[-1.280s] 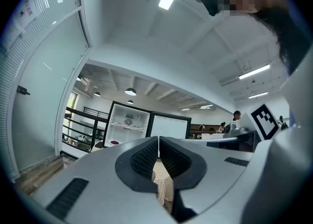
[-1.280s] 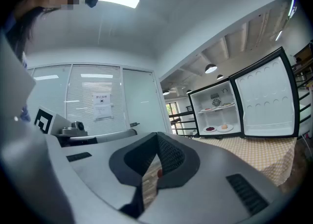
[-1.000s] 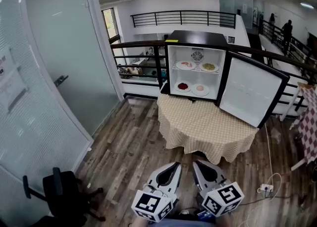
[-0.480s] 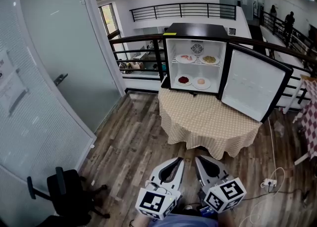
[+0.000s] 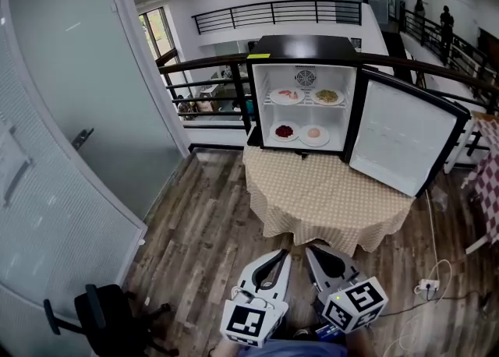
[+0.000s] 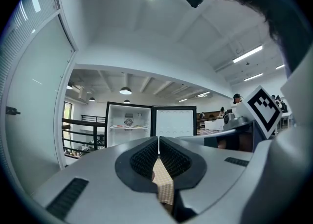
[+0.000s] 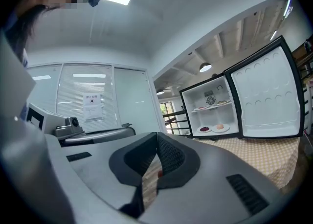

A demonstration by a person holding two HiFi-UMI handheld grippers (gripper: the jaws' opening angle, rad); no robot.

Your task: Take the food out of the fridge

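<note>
A black mini fridge (image 5: 304,47) stands on a round table with a checked cloth (image 5: 327,192), its door (image 5: 401,133) swung open to the right. Its upper shelf holds two plates of food (image 5: 287,96) (image 5: 327,97). On its floor sit a plate of red food (image 5: 285,132) and a plate with a pale pink piece (image 5: 314,135). My left gripper (image 5: 284,253) and right gripper (image 5: 310,251) are side by side low in the head view, well short of the table, both shut and empty. The fridge (image 6: 128,129) (image 7: 211,110) shows far ahead in both gripper views.
A frosted glass wall with a door (image 5: 70,114) runs along the left. A black office chair (image 5: 101,320) stands at the lower left. A black railing (image 5: 210,98) runs behind the fridge. A power strip and cable (image 5: 429,285) lie on the wooden floor to the right.
The fridge and table have drawn a little nearer in the head view. Both grippers have kept their place at the bottom of that view, still shut.
</note>
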